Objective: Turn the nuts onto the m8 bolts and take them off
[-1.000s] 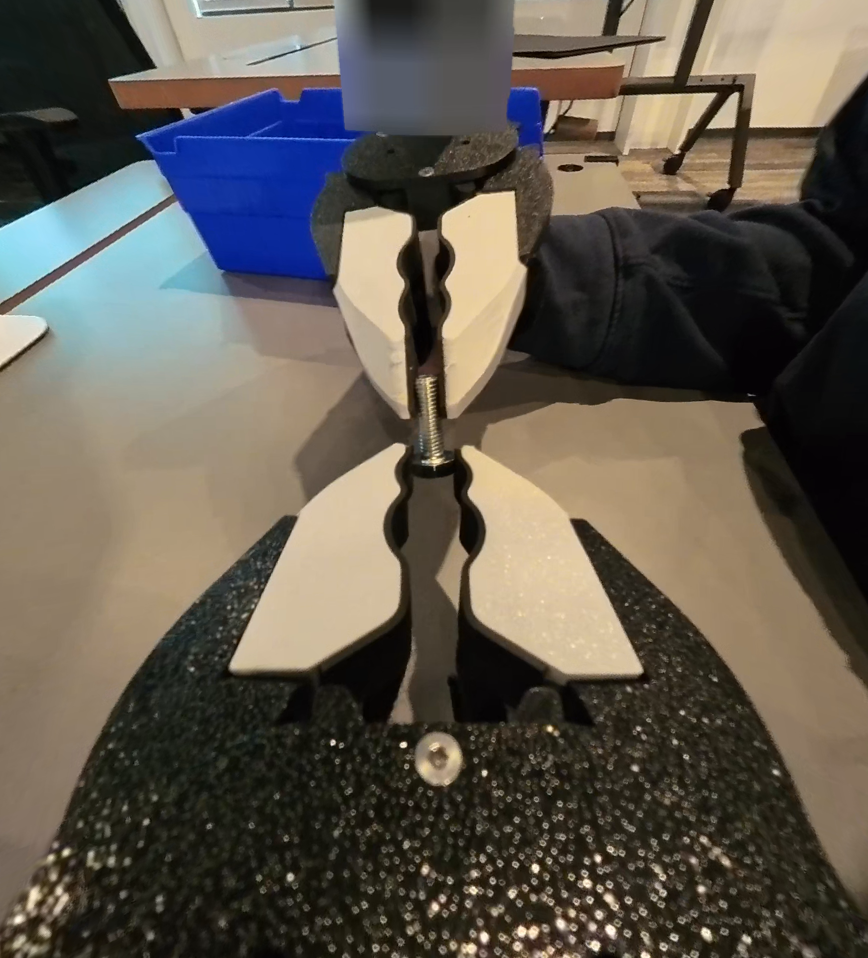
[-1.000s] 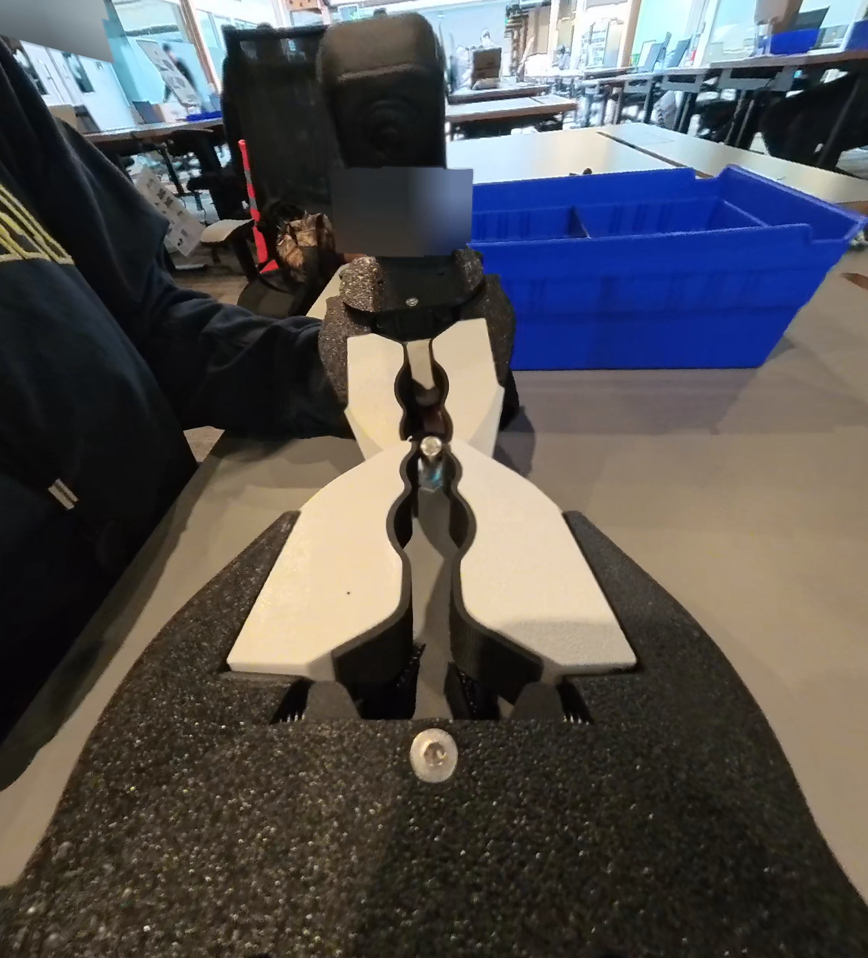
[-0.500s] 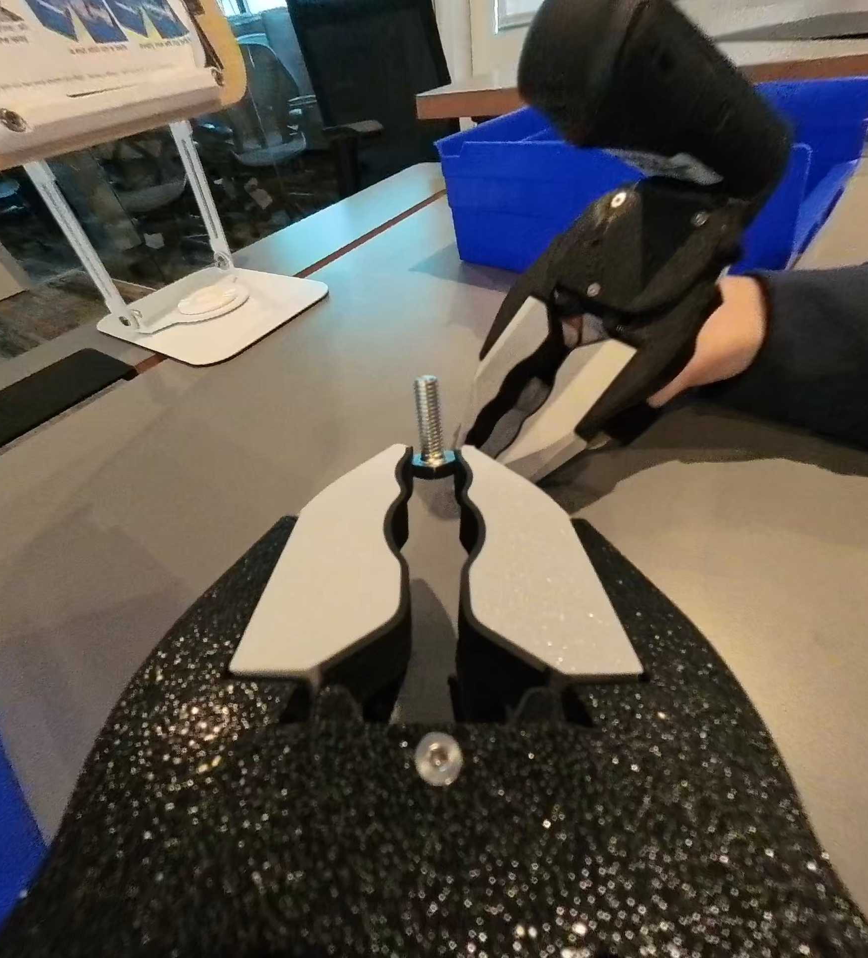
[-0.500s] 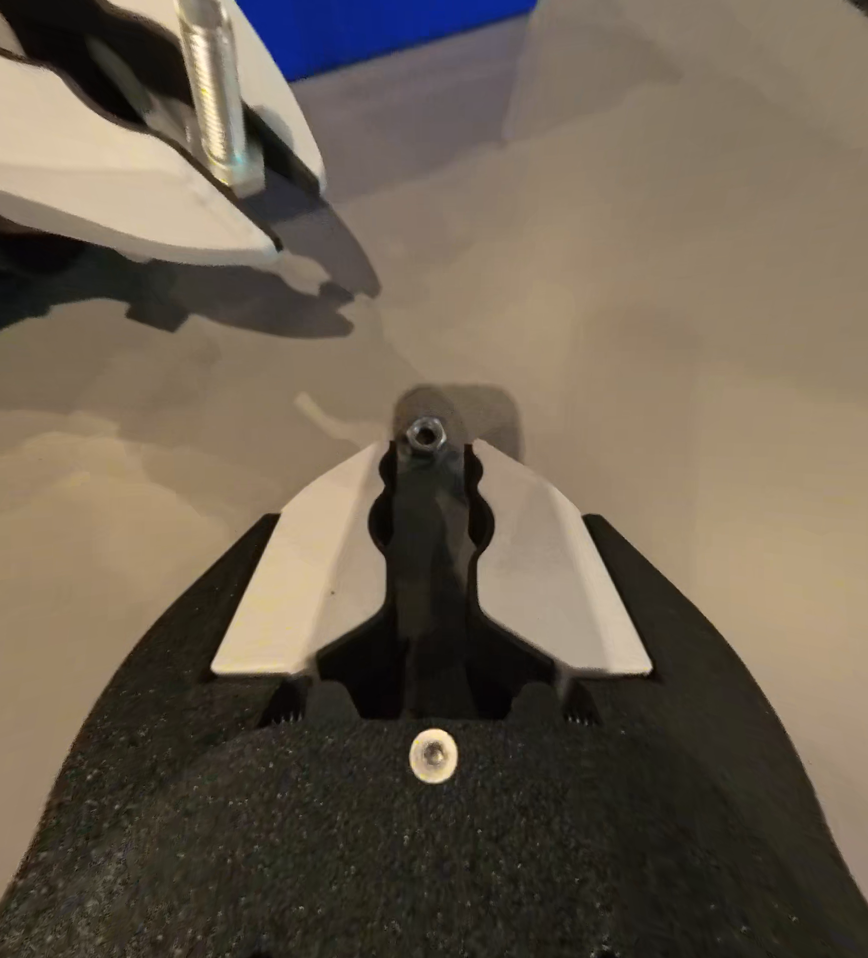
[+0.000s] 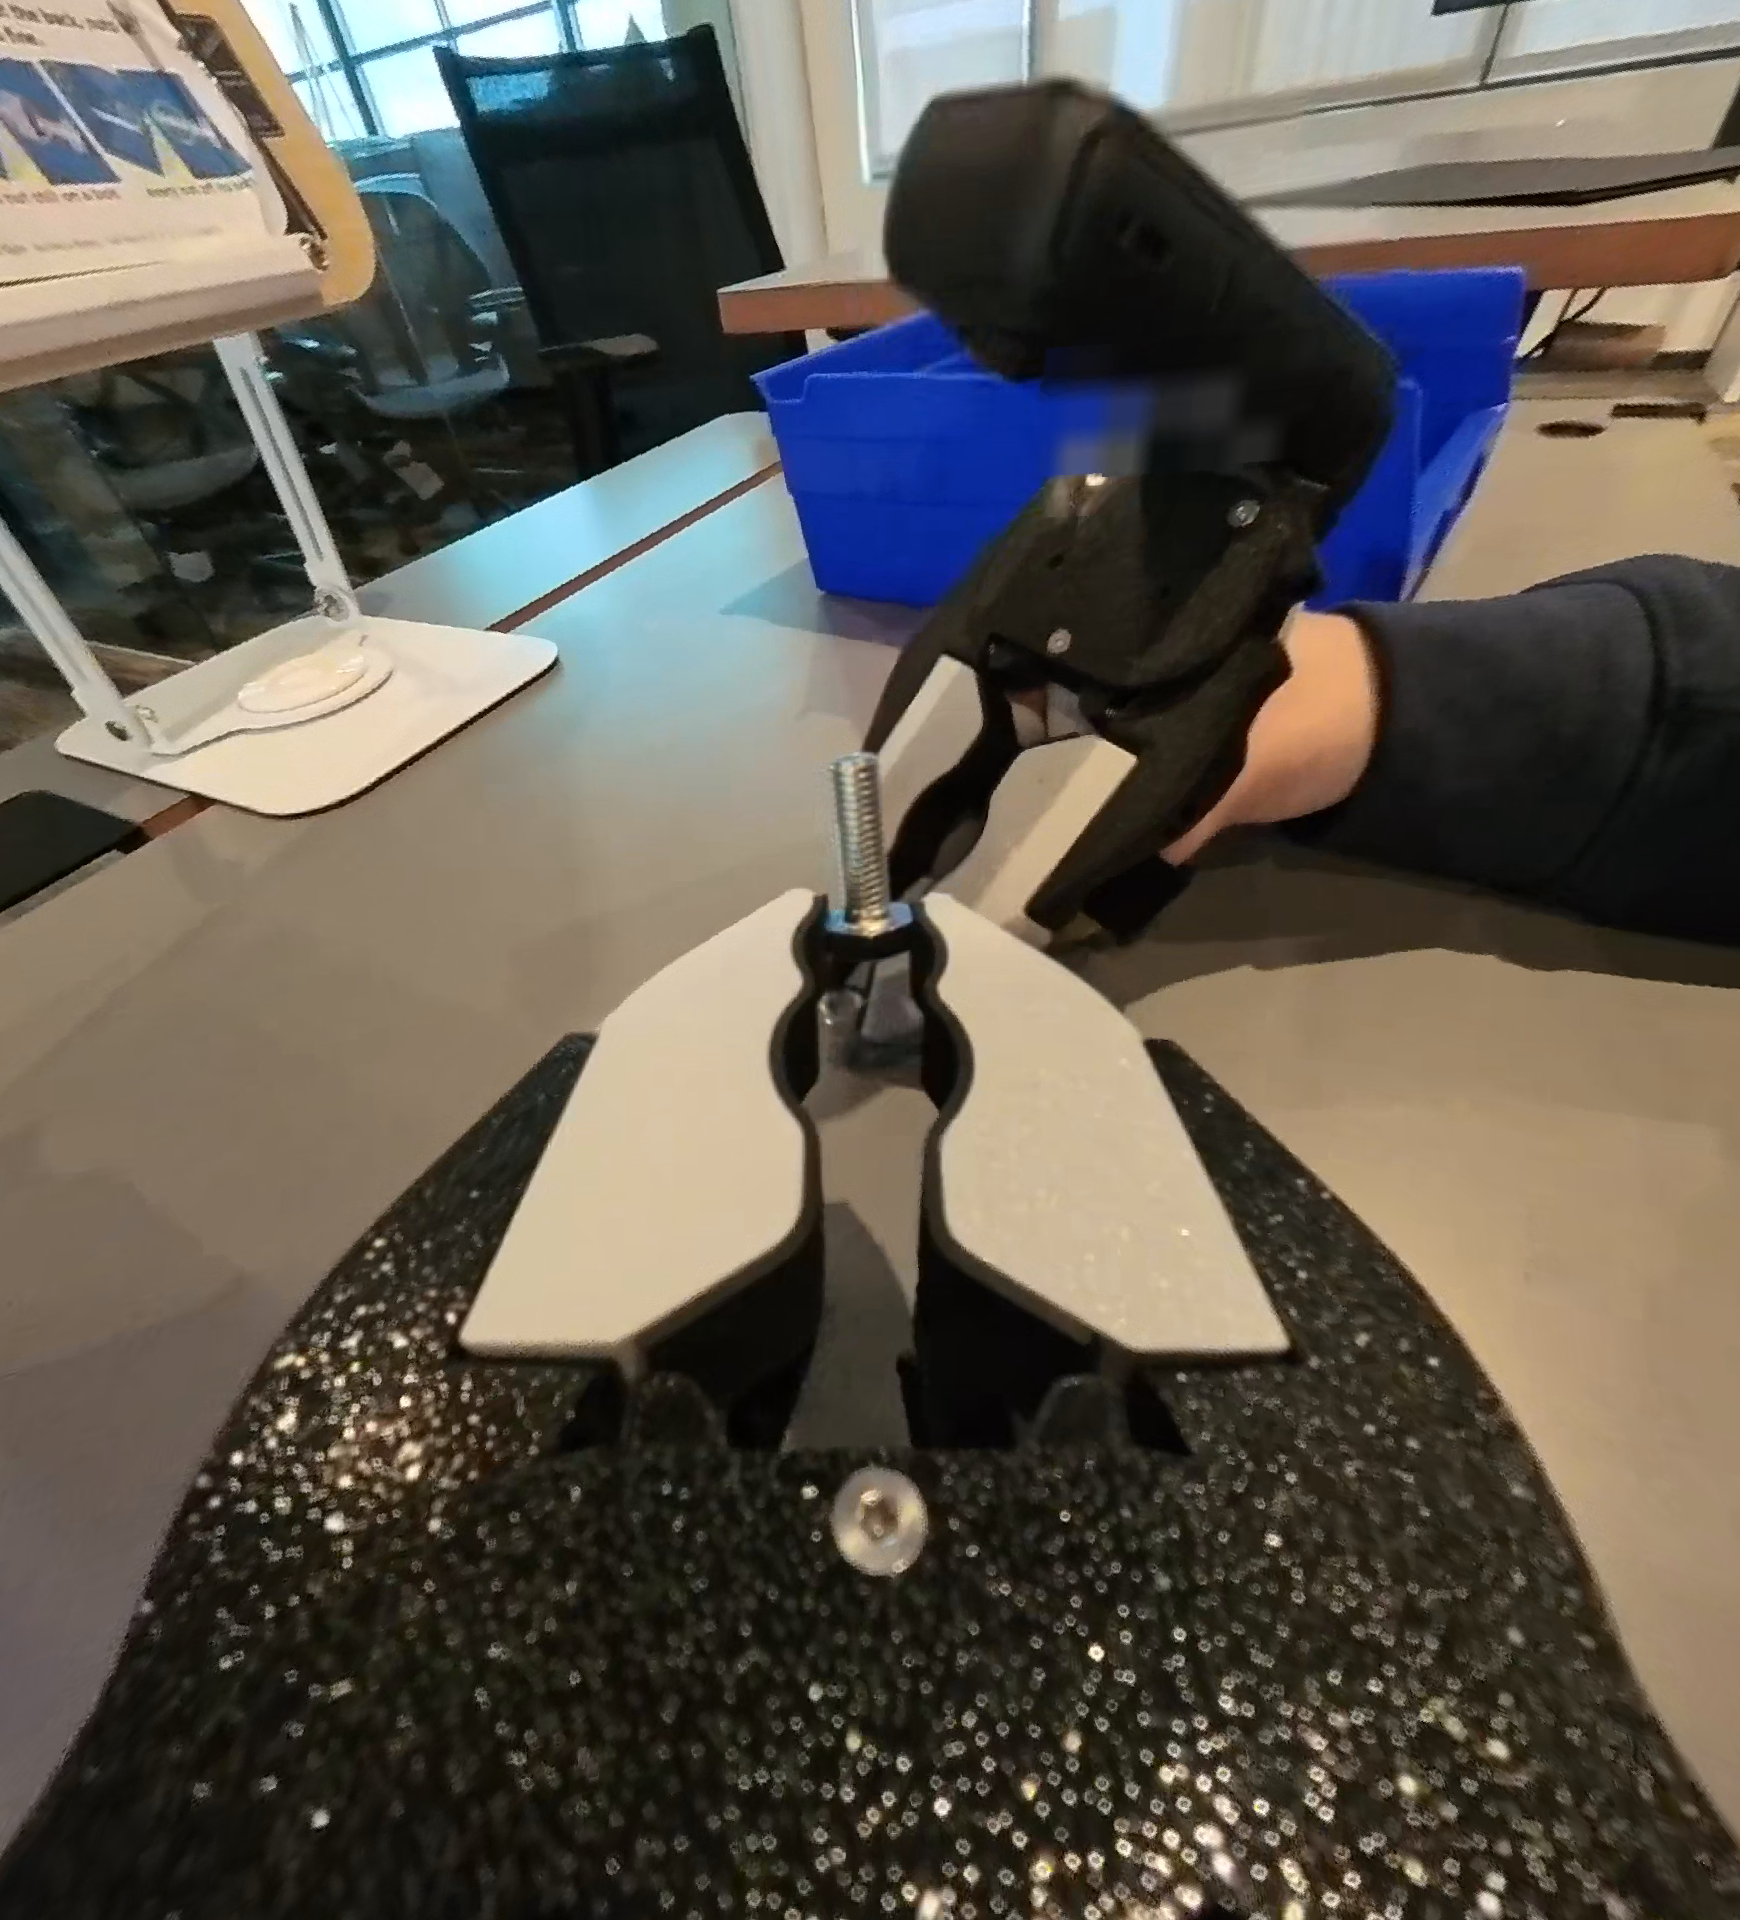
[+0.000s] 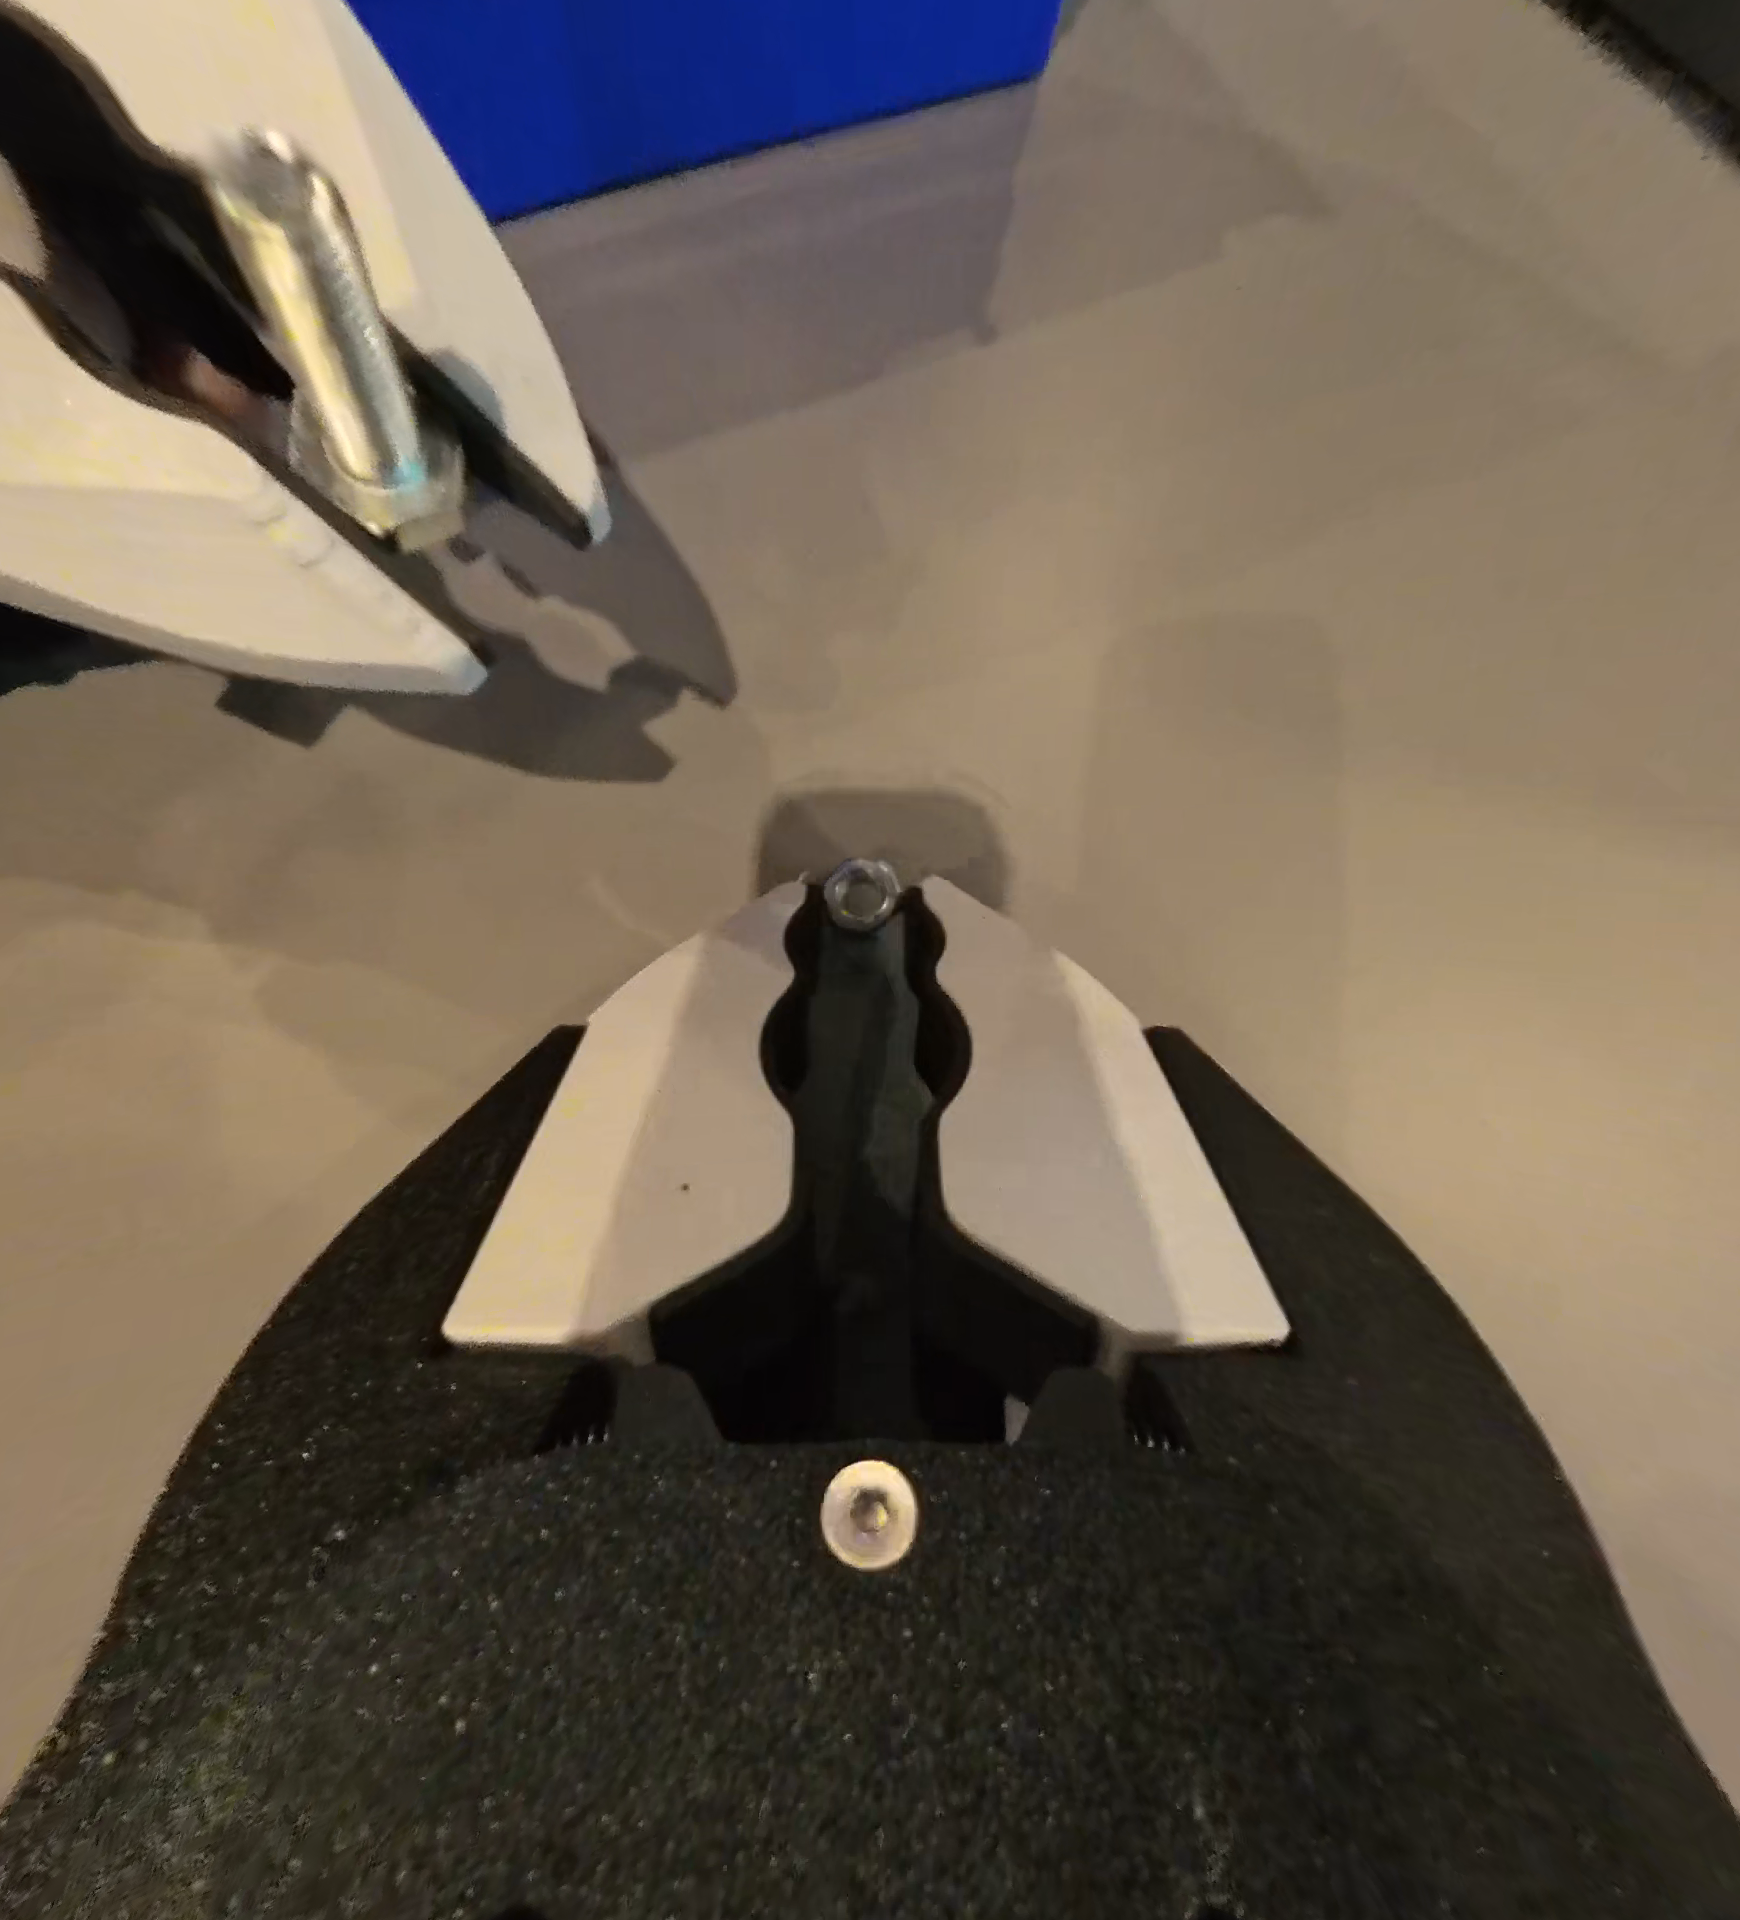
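The left gripper (image 5: pixel 866 920) pinches an upright bolt (image 5: pixel 853 831) by its head. The right gripper (image 6: pixel 864 896), tips down on the table (image 6: pixel 1365 727), closes around a loose nut (image 6: pixel 853 894); a shallow pinch could flick it away.

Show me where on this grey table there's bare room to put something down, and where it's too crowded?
Bare table lies between the white stand base and the left gripper, and right of it below the dark sleeve. It is crowded ahead: the upright bolt, the right gripper pointing down at the table, then the blue bin.
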Motion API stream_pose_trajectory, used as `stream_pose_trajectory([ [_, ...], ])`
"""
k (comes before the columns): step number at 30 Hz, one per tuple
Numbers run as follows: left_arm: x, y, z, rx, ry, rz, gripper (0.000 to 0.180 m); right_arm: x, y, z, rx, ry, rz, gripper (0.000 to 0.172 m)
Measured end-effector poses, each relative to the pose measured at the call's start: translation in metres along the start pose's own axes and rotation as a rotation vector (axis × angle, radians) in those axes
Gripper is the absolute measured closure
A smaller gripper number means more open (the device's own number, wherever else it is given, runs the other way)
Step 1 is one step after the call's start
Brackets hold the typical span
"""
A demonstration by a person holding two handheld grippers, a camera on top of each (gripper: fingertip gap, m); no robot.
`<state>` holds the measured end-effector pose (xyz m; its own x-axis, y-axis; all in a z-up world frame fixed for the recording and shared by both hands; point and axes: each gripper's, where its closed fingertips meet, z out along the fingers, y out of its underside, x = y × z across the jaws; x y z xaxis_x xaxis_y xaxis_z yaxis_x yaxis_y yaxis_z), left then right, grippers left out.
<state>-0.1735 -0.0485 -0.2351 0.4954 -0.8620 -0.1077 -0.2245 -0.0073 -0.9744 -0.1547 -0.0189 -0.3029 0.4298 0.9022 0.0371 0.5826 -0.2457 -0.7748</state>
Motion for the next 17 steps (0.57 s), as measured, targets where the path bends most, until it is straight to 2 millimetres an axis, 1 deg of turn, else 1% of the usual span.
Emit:
stream_pose_trajectory([
  [2, 0.005, -0.002, 0.001, 0.018, 0.037, -0.003, 0.166, 0.003, -0.014, -0.014, 0.103, 0.001, 0.004, 0.157],
  [5, 0.014, -0.006, 0.002, 0.047, 0.102, -0.020, 0.166, 0.003, -0.040, -0.046, 0.313, -0.054, 0.010, 0.157],
  [8, 0.022, -0.007, 0.003, 0.055, 0.154, -0.026, 0.166, -0.015, -0.063, -0.082, 0.508, -0.219, -0.008, 0.157],
  [10, 0.026, -0.006, 0.005, 0.046, 0.178, -0.019, 0.166, -0.028, -0.071, -0.098, 0.559, -0.318, -0.020, 0.157],
  [12, 0.031, -0.004, 0.006, 0.032, 0.207, -0.004, 0.166, -0.038, -0.071, -0.102, 0.536, -0.347, -0.064, 0.157],
  [17, 0.041, 0.001, 0.009, -0.013, 0.248, 0.039, 0.166, -0.054, -0.059, -0.089, 0.398, -0.367, -0.136, 0.157],
])
